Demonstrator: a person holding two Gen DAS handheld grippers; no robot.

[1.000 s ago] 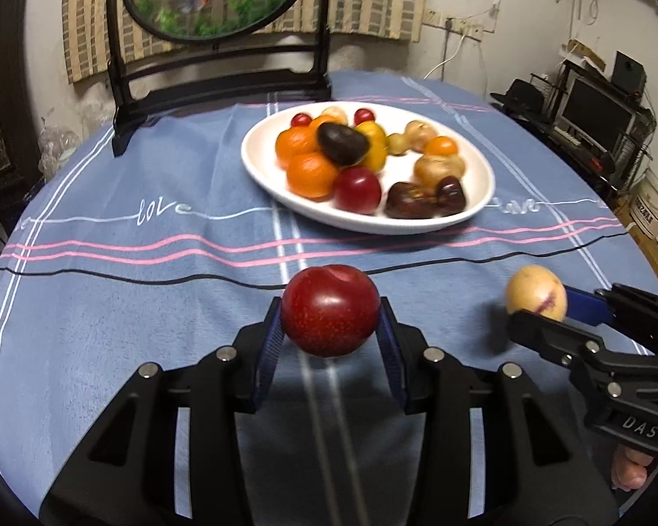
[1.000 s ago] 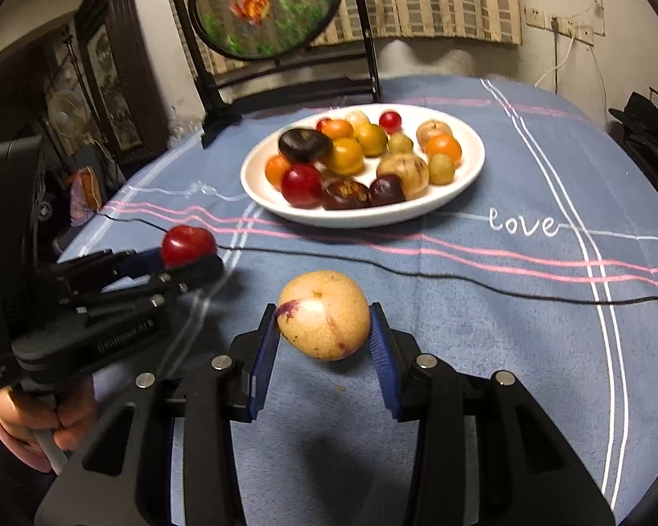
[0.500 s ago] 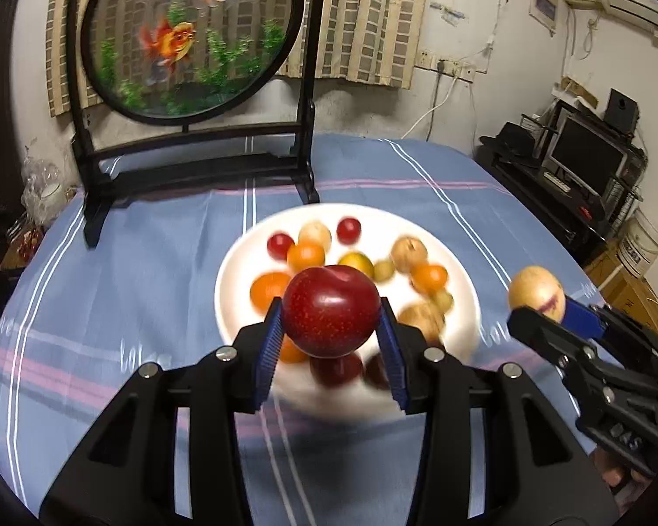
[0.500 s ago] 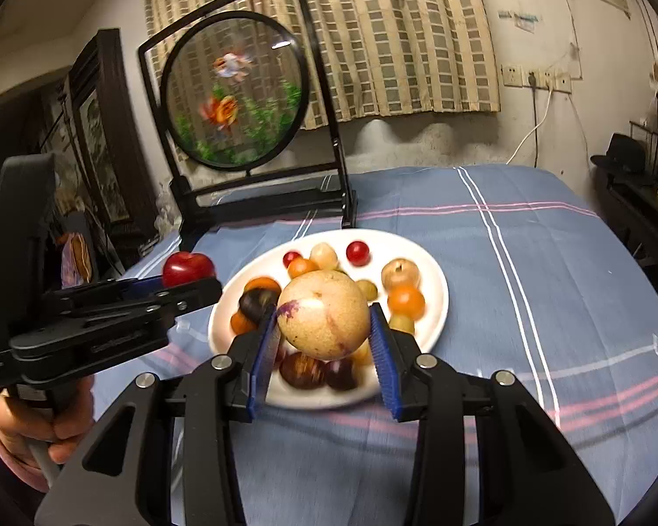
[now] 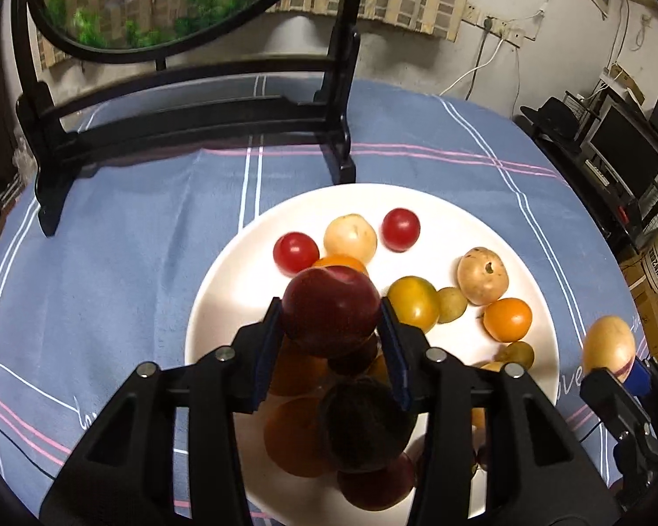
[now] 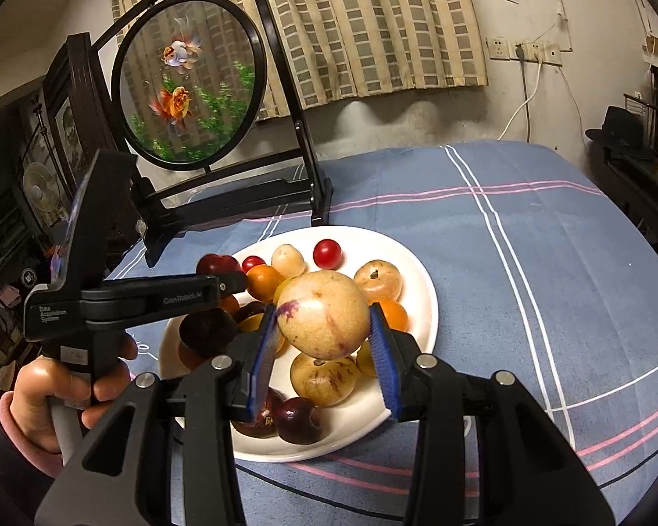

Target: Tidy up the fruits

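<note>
My left gripper is shut on a dark red plum and holds it above the left part of the white plate. My right gripper is shut on a pale yellow fruit with purple streaks and holds it above the plate's right half. The plate carries several fruits: oranges, red cherry tomatoes, dark plums and tan fruits. The left gripper and its plum show in the right wrist view; the right gripper's fruit shows at the right edge of the left wrist view.
A black stand with a round goldfish screen stands just behind the plate on the blue striped tablecloth. A shelf with a monitor is off the table's right side.
Both grippers have lifted their fruits off the tablecloth and moved forward; they now hang over the plate, which has grown much closer in both views.
</note>
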